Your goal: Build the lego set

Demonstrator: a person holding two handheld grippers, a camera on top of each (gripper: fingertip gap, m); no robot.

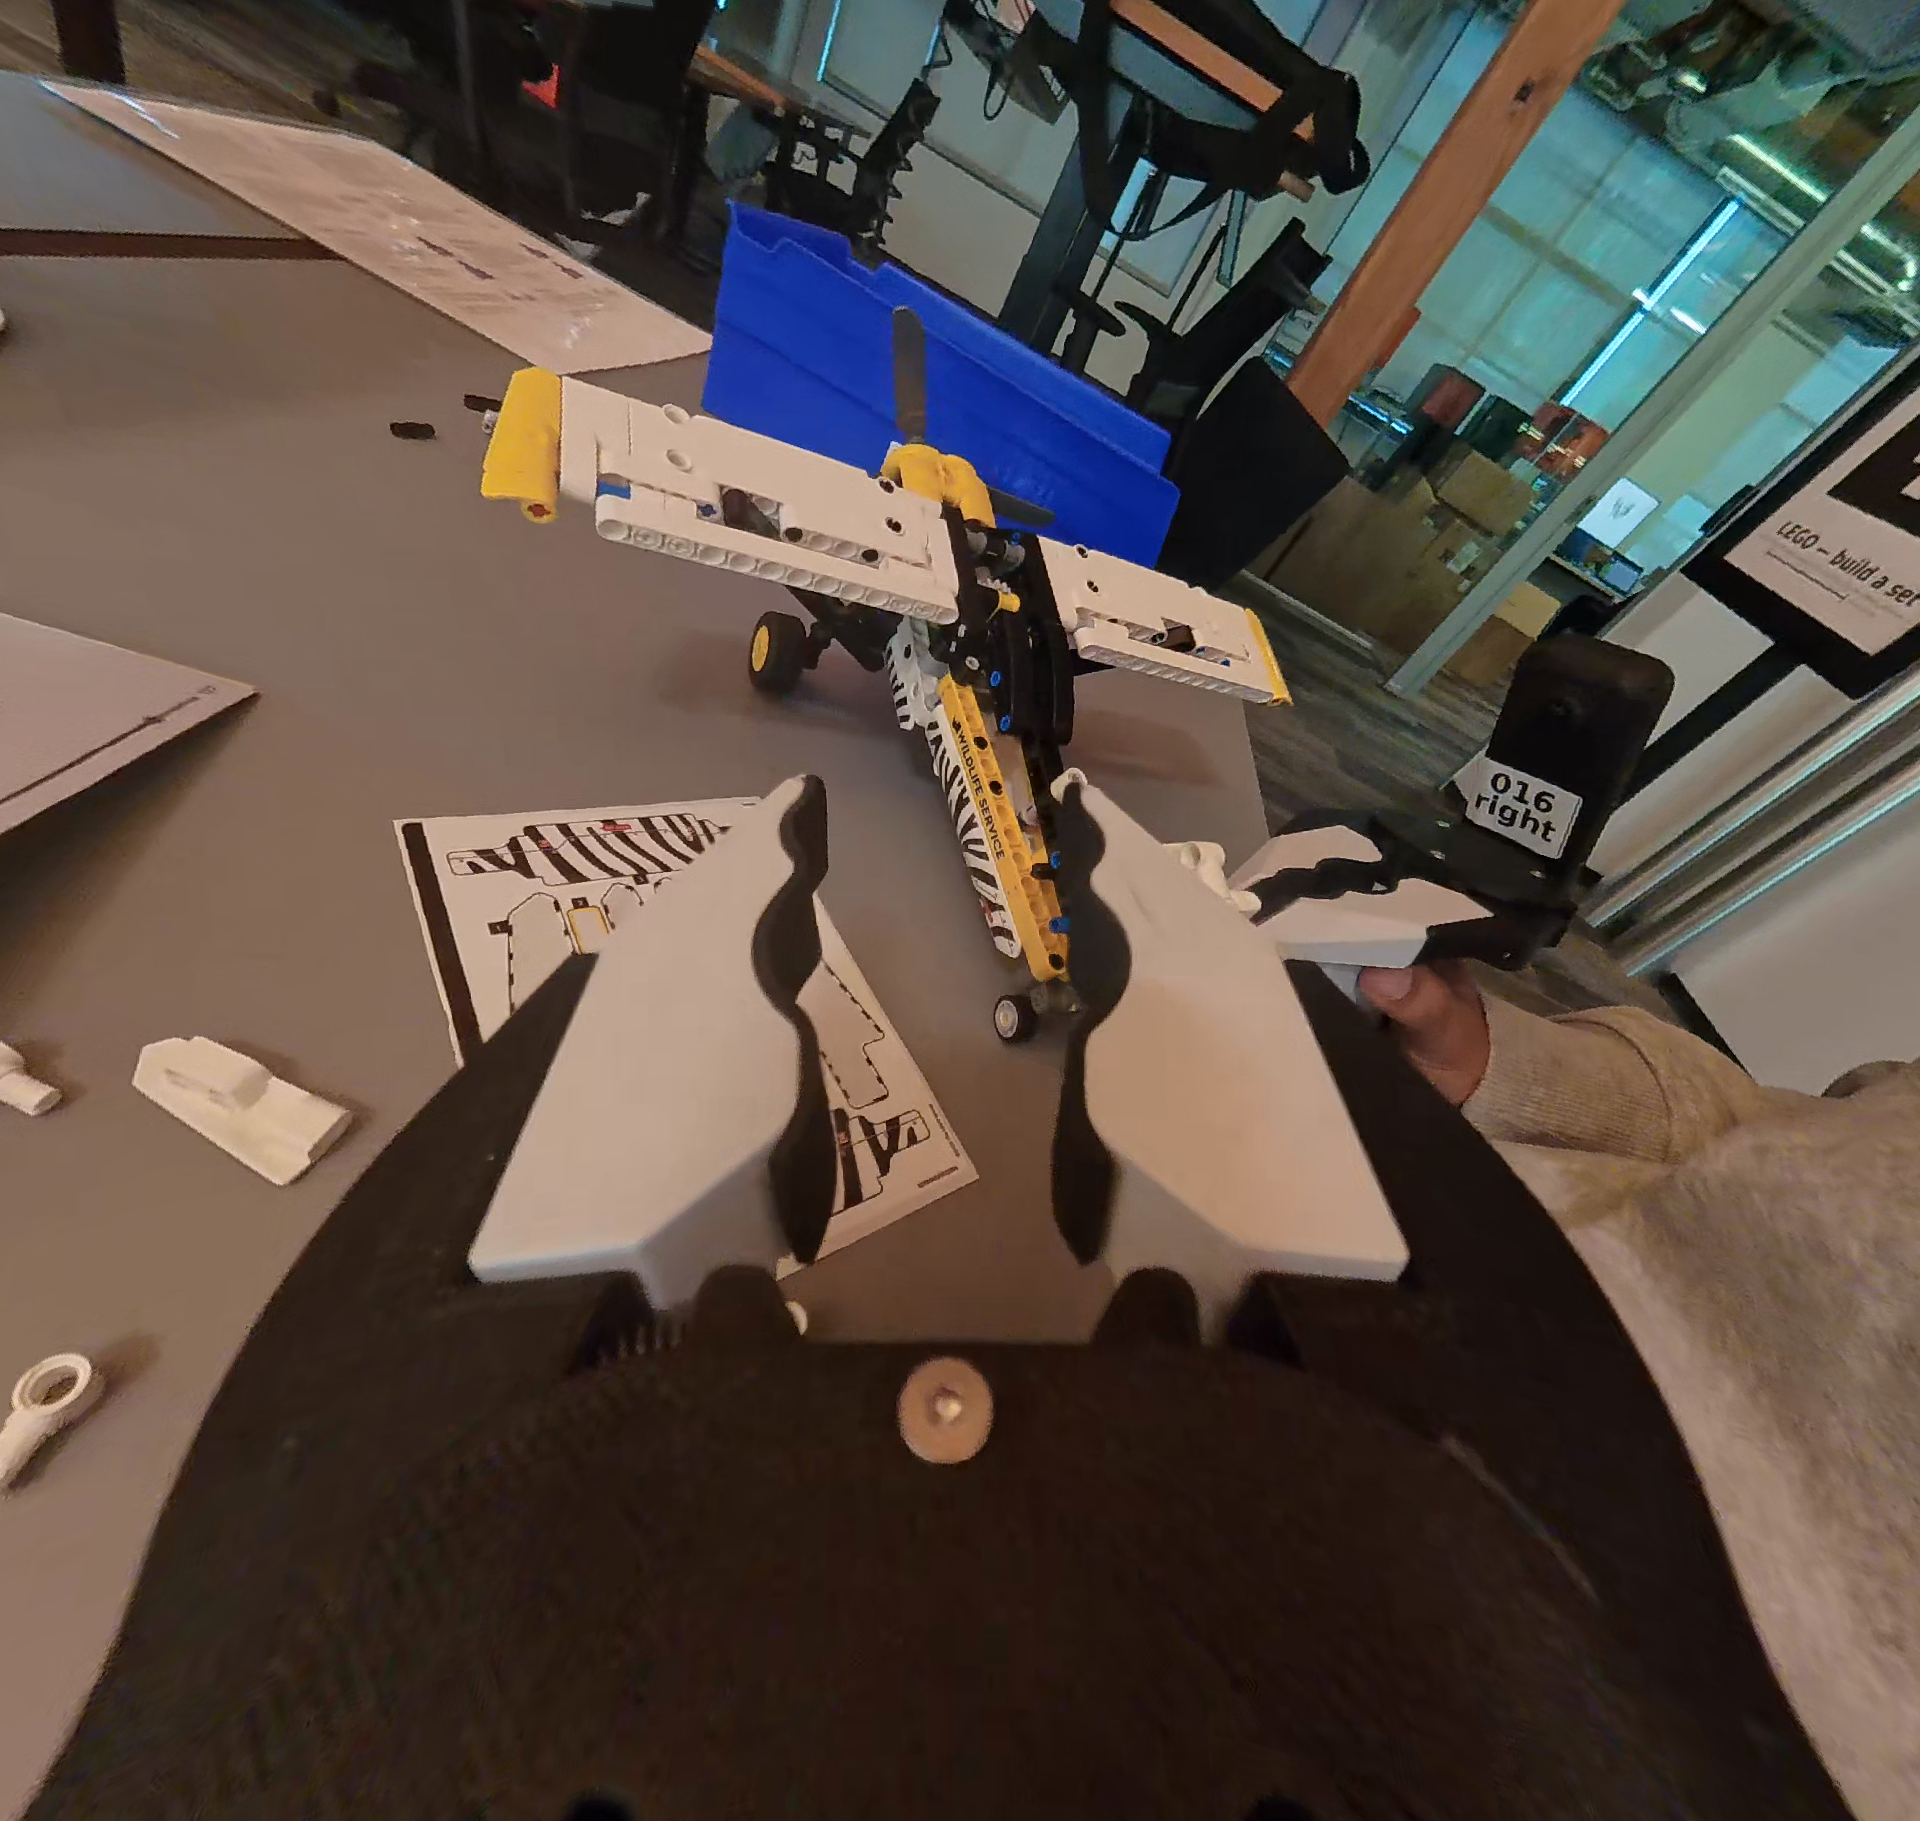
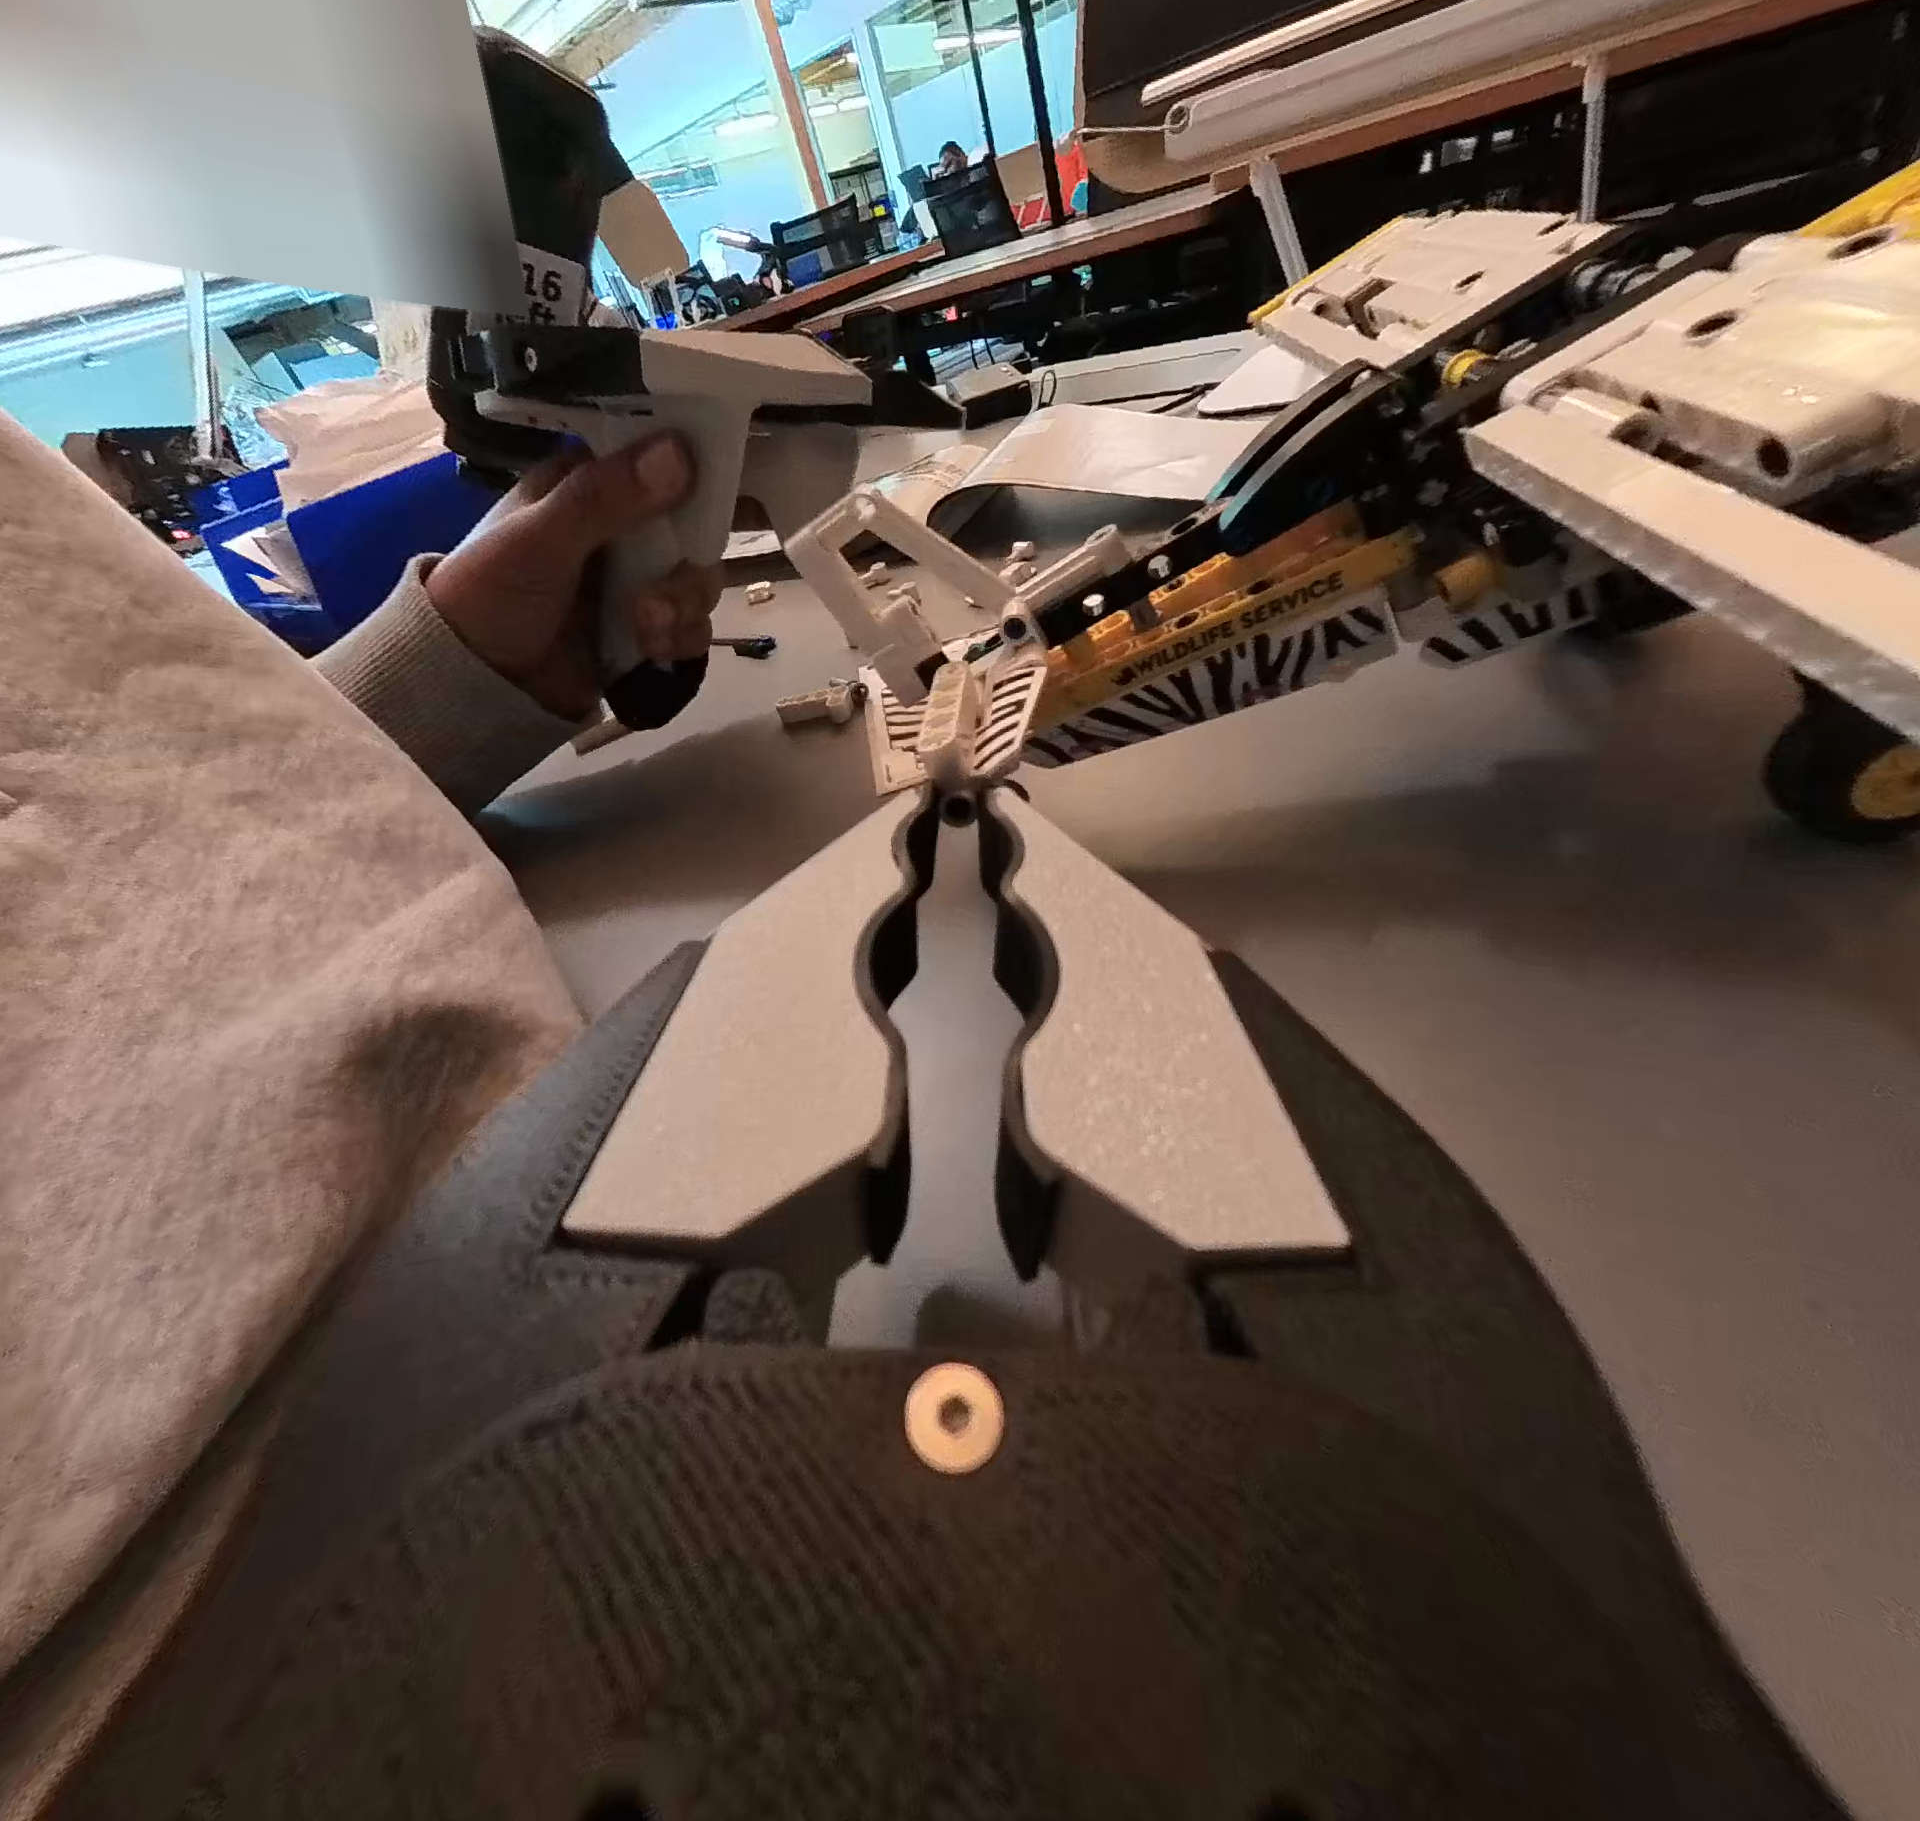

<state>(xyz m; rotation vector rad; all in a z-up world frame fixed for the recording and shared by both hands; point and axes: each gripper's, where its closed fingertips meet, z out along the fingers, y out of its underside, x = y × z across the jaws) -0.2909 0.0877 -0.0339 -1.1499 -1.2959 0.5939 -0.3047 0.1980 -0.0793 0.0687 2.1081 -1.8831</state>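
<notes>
The lego plane (image 1: 977,628), with white wings, a yellow and zebra-striped body and black propeller, stands on the grey table (image 1: 312,545). My left gripper (image 1: 940,805) is open above the table. The plane's tail (image 1: 1023,898) lies just in front of its right finger. My right gripper (image 2: 956,810) is shut on a small white beam (image 2: 948,722) held against the tail end of the plane (image 2: 1195,628). In the left wrist view the right gripper (image 1: 1242,883) comes in from the right at the tail. The left gripper (image 2: 831,374) shows in the right wrist view, held in a hand.
A blue bin (image 1: 935,400) stands behind the plane. A sticker sheet (image 1: 665,940) lies under my left fingers. Loose white parts (image 1: 239,1106) and a white connector (image 1: 42,1397) lie at the left, black pins (image 1: 410,429) farther back. The table edge (image 1: 1247,732) runs right of the plane. My right tips are about 25 cm from the white connector (image 1: 42,1397), my left tips only 15 cm.
</notes>
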